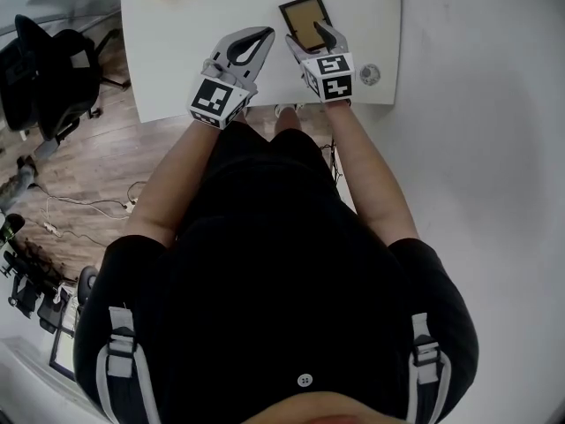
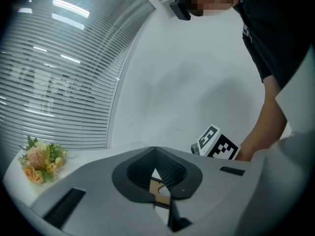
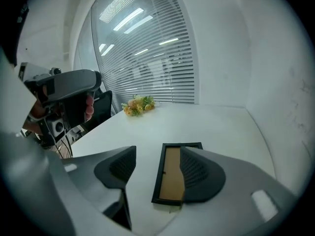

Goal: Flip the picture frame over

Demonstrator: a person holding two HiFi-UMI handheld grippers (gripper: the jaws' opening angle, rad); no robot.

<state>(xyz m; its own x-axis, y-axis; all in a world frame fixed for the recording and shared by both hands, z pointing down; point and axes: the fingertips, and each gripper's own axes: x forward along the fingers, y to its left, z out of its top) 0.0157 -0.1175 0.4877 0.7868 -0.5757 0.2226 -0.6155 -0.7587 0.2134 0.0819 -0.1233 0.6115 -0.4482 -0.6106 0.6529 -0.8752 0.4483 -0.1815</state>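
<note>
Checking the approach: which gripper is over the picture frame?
The right gripper, jaws apart above the picture frame; the left gripper, jaws together, sits beside it.

The picture frame (image 3: 170,173) has a dull black rim. Its middle is a flat brown board that looks like cardboard. The surface (image 3: 211,122) under it is white and smooth, with a soft shine. The right tongs (image 3: 157,156) and the left tongs (image 2: 165,203) are smooth grey plastic and not shiny. Their inner pads (image 3: 196,168) are black and ribbed and look like rubber. The floor (image 1: 88,166) is made of brown wood planks. The person's shirt (image 1: 265,263) is plain black cloth.
</note>
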